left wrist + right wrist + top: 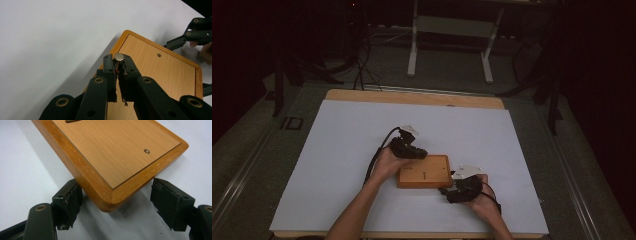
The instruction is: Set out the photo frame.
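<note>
The table (337, 150) carries a white sheet across nearly its whole top, with a bare wooden strip along the 12 o'clock edge. The wooden box (424, 171) lies flat on the sheet slightly toward 5 o'clock from the sheet's centre, lid panel up.

The left gripper (414, 151) sits at the box's 10 o'clock corner. In the left gripper view its jaws stand nearly together, clamped on a small round metal disc (119, 57) held at the fingertips over the box's corner. Whether the disc touches the box cannot be told.

The right gripper (455, 190) sits at the box's 5 o'clock corner. In the right gripper view its jaws stand wide apart, one on either side of that rounded corner; the left pad is just beside the box edge, and the right pad stands clear of it. A small hole (147, 151) marks the lid panel near the right-hand edge.
</note>
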Motion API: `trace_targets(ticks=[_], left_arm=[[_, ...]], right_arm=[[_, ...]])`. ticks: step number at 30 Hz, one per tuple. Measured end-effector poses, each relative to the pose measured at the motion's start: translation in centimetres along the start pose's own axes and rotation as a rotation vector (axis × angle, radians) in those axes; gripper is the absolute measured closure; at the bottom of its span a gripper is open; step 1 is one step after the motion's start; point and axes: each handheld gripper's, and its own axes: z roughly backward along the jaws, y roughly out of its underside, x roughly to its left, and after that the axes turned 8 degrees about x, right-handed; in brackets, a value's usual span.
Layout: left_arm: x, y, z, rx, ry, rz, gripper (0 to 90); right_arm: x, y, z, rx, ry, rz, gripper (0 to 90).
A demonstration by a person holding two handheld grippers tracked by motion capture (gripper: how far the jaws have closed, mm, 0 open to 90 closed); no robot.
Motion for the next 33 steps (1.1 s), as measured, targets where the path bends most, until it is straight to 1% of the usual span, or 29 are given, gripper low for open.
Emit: trace_targets(ticks=[2, 7, 11, 13, 17, 18, 23, 27, 31, 33], left_arm=[[-0.1, 0.0, 0.0, 0.004, -0.008, -0.011, 84.6], [-0.1, -0.1, 0.0, 0.008, -0.006, -0.012, 84.7], [-0.2, -0.1, 0.2, 0.017, -0.007, -0.014, 84.8], [-0.2, 0.0, 0.3, 0.017, -0.005, -0.013, 84.8], [0.0, 0.1, 0.4, 0.004, 0.021, 0.0, 84.8], [0.0, 0.1, 0.4, 0.003, 0.022, 0.0, 84.8], [-0.1, 0.2, 0.6, 0.001, 0.031, -0.002, 84.9], [0.1, 0.5, 0.9, -0.012, 0.056, 0.006, 85.0], [0.1, 0.6, 1.1, -0.008, 0.067, 0.003, 85.0], [0.2, 0.6, 1.0, -0.01, 0.073, 0.009, 85.0]], right_arm=[[0.2, 0.0, 0.1, 0.0, 0.015, 0.013, 26.3], [0.4, 0.0, 0.2, -0.002, 0.034, 0.031, 29.1], [0.4, 0.0, 0.3, -0.011, 0.032, 0.035, 29.9], [0.5, 0.0, 0.5, -0.026, 0.035, 0.032, 30.7], [0.3, 0.0, 1.1, -0.069, 0.028, 0.016, 31.5], [0.3, 0.0, 1.1, -0.074, 0.03, 0.015, 31.7], [0.3, 0.1, 1.4, -0.095, 0.039, 0.026, 31.7], [0.4, 0.1, 1.7, -0.125, 0.039, 0.024, 32.3], [0.5, 0.0, 2.0, -0.145, 0.04, 0.035, 33.2], [0.5, 0.0, 2.0, -0.147, 0.044, 0.036, 34.4]])
